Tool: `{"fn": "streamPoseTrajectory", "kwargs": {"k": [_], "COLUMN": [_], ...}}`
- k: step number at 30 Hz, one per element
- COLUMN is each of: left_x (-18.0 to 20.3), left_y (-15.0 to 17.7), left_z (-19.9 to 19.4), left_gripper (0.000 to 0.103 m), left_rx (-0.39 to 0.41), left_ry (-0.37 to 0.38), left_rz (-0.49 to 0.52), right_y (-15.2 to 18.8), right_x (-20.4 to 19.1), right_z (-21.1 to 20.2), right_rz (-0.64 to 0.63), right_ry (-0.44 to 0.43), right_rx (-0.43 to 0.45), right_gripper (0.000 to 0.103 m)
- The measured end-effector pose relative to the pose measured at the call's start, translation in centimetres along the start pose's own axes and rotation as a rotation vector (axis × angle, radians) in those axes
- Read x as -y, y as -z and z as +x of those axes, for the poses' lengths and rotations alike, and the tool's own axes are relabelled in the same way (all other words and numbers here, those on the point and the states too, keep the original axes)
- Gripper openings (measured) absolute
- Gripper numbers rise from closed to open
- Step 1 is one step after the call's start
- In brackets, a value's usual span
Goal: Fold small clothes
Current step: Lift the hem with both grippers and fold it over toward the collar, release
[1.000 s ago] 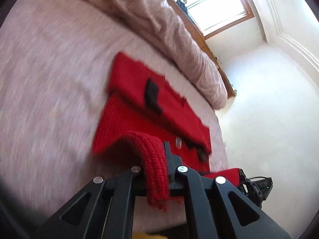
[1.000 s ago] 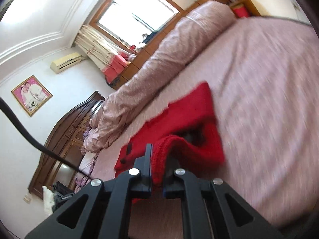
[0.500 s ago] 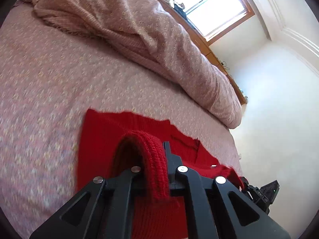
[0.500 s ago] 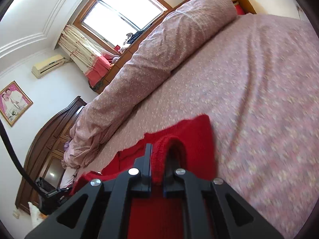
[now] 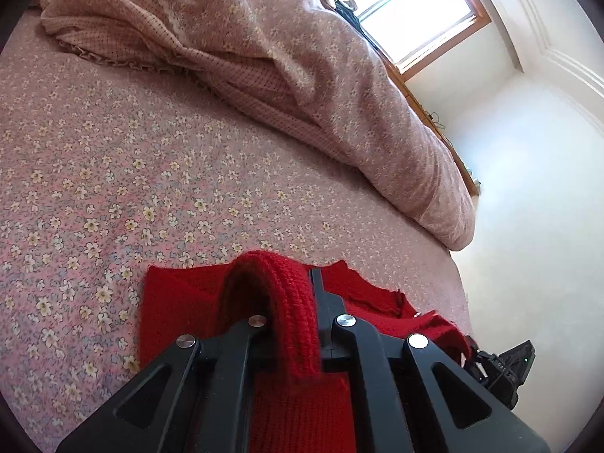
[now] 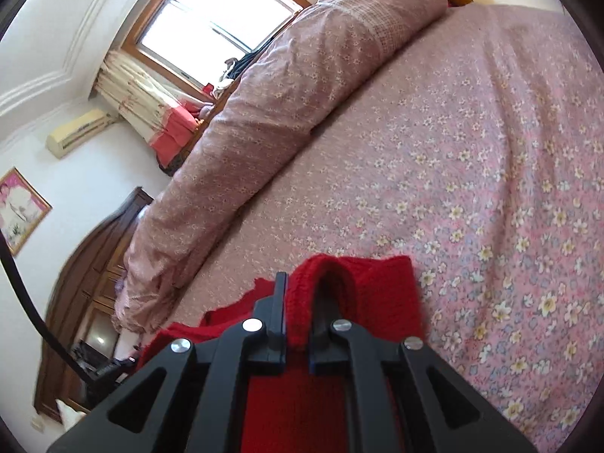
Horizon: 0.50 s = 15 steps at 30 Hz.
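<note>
A small red knitted garment (image 5: 181, 302) lies on the pink flowered bedsheet (image 5: 113, 188). My left gripper (image 5: 290, 302) is shut on a thick ribbed edge of it, which loops over the fingers. My right gripper (image 6: 302, 302) is shut on another edge of the same red garment (image 6: 381, 294), low over the sheet (image 6: 490, 188). Both held edges sit near the garment's far edge, with red knit under the jaws. The right gripper (image 5: 502, 370) shows at the left wrist view's lower right.
A rolled pink quilt (image 5: 302, 75) lies along the far side of the bed, also in the right wrist view (image 6: 283, 94). A window (image 6: 219, 19), curtains, an air conditioner (image 6: 79, 132) and a dark wooden wardrobe (image 6: 87, 302) stand beyond.
Both grippers have carried the held edges forward over the garment and down toward its far edge. The black patches seen a second ago are now covered.
</note>
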<state>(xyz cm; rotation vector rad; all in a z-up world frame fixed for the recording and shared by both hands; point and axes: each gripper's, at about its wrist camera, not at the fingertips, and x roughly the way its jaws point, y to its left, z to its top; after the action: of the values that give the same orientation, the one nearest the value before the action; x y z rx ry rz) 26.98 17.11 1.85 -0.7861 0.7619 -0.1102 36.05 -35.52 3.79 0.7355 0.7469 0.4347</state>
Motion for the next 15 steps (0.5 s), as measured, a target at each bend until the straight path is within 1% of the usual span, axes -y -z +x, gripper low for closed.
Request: {"fn": "streamPoseTrajectory", "kwargs": {"k": [3,5,8,10,11,12,13,15], "left_x": [-0.6,-1.1,-1.9,-2.3,-2.3,-2.2,-2.1,-1.8], "left_y": [0.0,-0.1,0.2,0.6,0.7,0.7,0.6,0.5], "left_z": [0.4,0.8,0.7,0.1,-0.5,-1.2,-1.7,-3.2], "left_gripper": [0.001,0.001,0.001,0.001,0.002,0.005,0.006,0.013], "left_rx": [-0.013,-0.037,-0.051,-0.06,-0.066,-0.071,-0.069,-0.046], "left_ry": [-0.005,-0.019,-0.005,0.006,0.012,0.014,0.02,0.044], "left_rz": [-0.022,-0.041,-0.089,-0.111,-0.114,-0.114,-0.115,-0.124], "right_y": [-0.3,-0.5,-0.5,-0.5,-0.6,-0.6,-0.7,-0.8], "right_x": [-0.8,-1.5,-2.0,-1.9,-1.7,-1.7,-1.6,-1.3], "right_z": [0.3,1.0,2.0,2.2,2.1,1.9,1.4,0.2], "right_rz": [-0.04,-0.09,-0.124,-0.112,-0.098,-0.087,-0.077,-0.06], "right_ry": [-0.01,0.008,0.026,0.017,-0.01,-0.027,-0.043,-0.069], "right_rx": [0.003,-0.007,-0.018,-0.028,-0.033,-0.027,-0.005,0.048], "right_gripper": [0.008,0.008,0.013,0.029,0.058,0.08,0.084,0.084]}}
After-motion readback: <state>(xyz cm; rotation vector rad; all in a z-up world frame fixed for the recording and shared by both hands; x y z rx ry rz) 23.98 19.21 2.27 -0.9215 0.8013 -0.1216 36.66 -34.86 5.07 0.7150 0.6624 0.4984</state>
